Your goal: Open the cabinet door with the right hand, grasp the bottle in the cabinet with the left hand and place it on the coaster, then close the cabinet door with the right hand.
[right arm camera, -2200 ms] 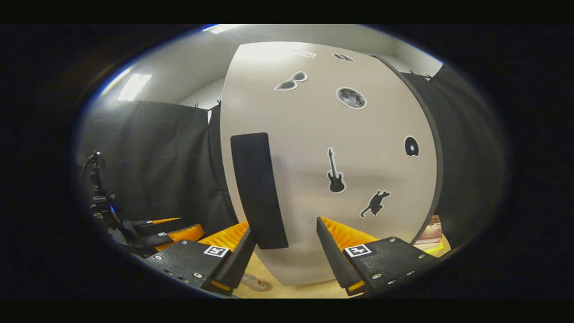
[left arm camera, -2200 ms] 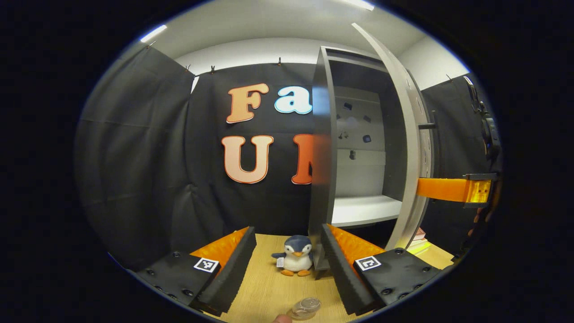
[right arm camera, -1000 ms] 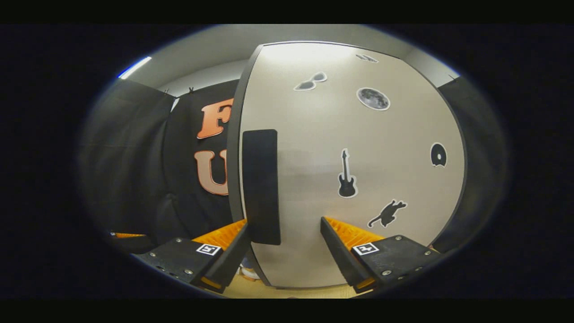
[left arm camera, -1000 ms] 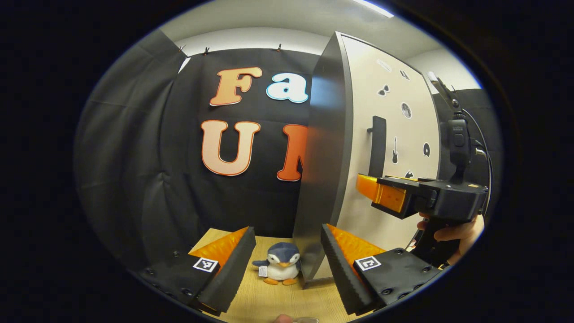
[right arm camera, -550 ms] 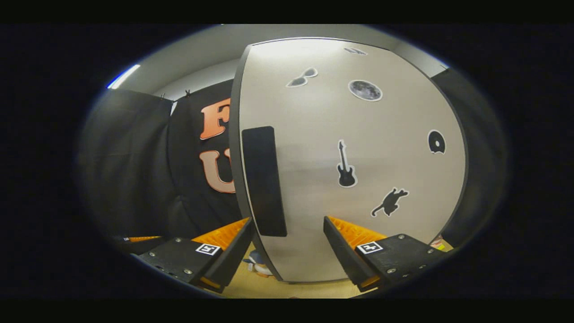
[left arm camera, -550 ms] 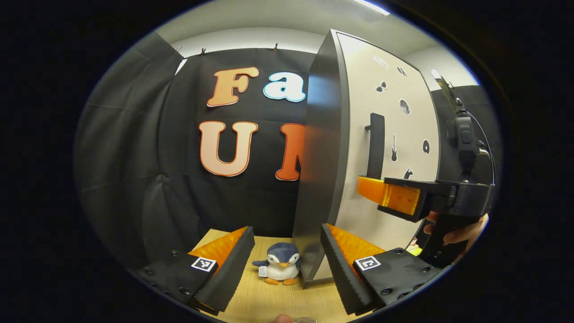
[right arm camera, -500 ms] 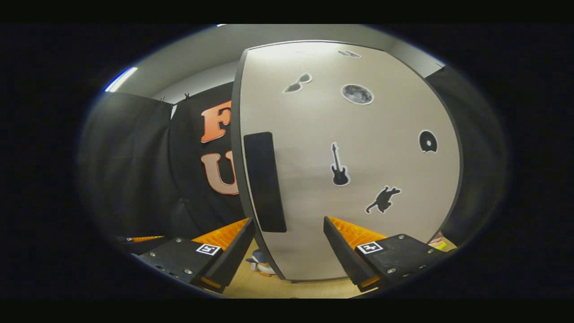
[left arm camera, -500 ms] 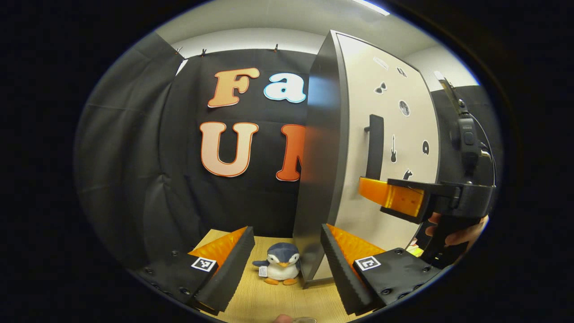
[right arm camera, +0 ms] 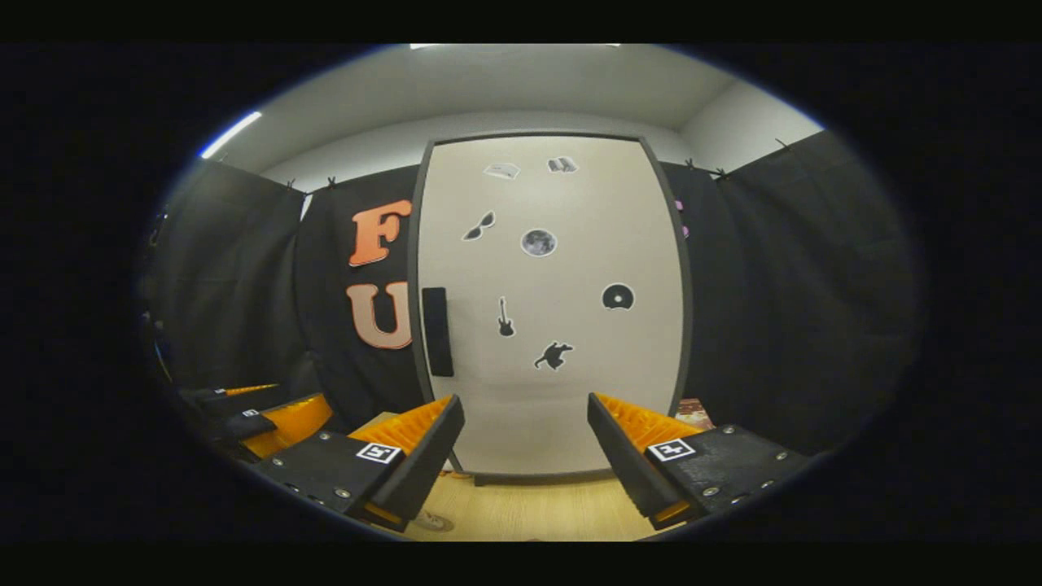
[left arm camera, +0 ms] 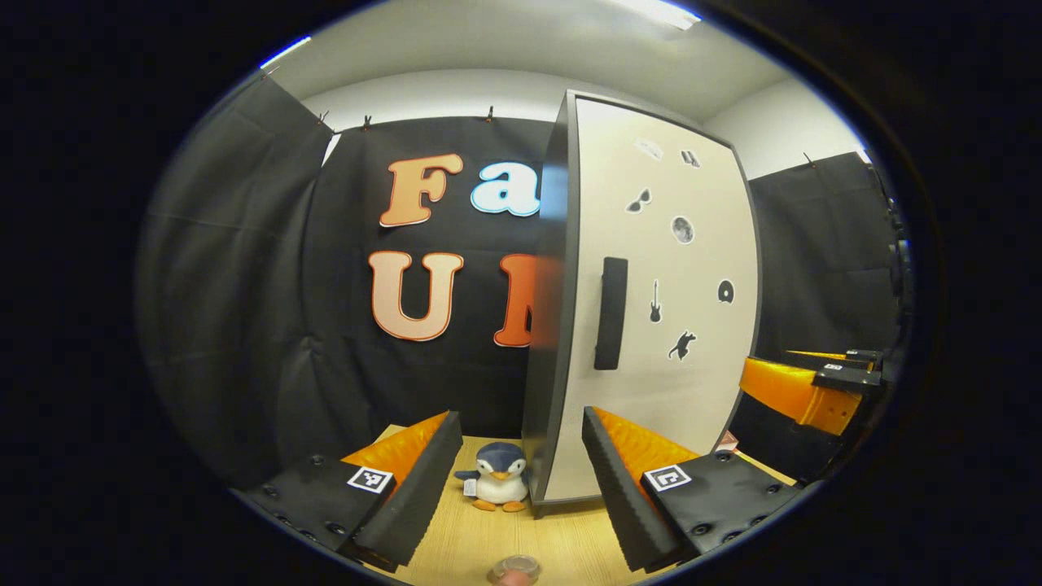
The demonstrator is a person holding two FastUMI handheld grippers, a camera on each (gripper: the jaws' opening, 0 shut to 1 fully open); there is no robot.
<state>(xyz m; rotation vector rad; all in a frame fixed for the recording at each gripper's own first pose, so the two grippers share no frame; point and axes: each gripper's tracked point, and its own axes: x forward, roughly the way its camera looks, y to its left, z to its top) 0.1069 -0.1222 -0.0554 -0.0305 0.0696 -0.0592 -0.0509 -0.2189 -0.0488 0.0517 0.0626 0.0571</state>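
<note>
Standing shut, the cabinet door faced both grippers, left and right, each spread apart, holding nothing, well clear.

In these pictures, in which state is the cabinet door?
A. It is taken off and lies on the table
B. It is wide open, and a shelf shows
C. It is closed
C: the cabinet door sits flush in its frame, its handle free, both grippers open and apart from it.

plush penguin on wooden table, black cloth wall
</note>
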